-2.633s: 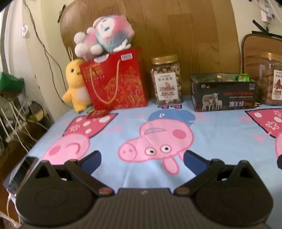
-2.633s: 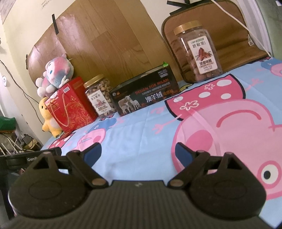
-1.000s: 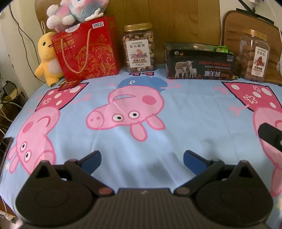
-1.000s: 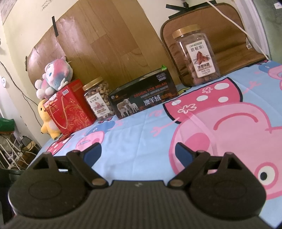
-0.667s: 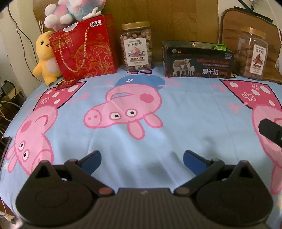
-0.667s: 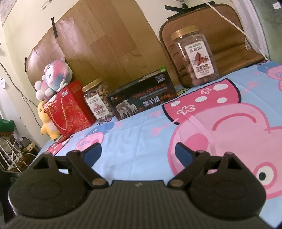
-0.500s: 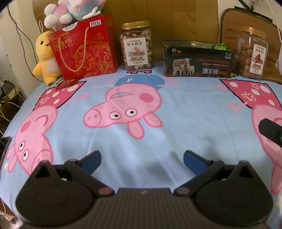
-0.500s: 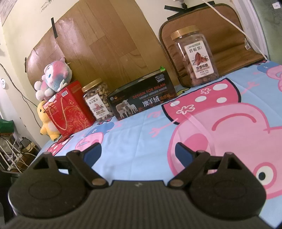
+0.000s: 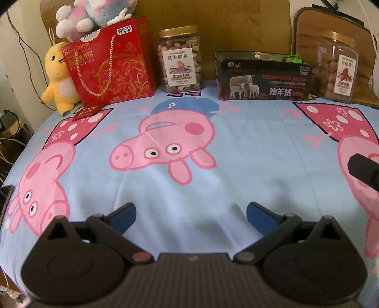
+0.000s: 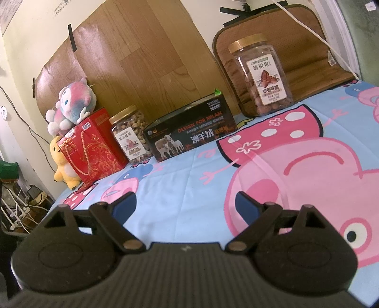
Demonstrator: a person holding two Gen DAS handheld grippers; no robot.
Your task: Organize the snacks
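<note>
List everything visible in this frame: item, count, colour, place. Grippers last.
Nut jar: 2, clear with gold lids; one right of the gift bag, one far right.
Black box: 1, between the jars.
Gift bag: 1, red and gold, back left.
Yellow plush: 1, left of the bag.
Pink-blue plush: 1, atop the bag.
Cloth: 1, light blue, pink pig print, covering the surface.
Left gripper: open, empty.
Right gripper: open, empty.

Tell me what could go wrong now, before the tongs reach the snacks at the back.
The plush toy sits on top of the red gift bag, so moving the bag may drop it. The cashew jar stands close beside the bag and could tip. The soft sheet may let a tall jar wobble.
</note>
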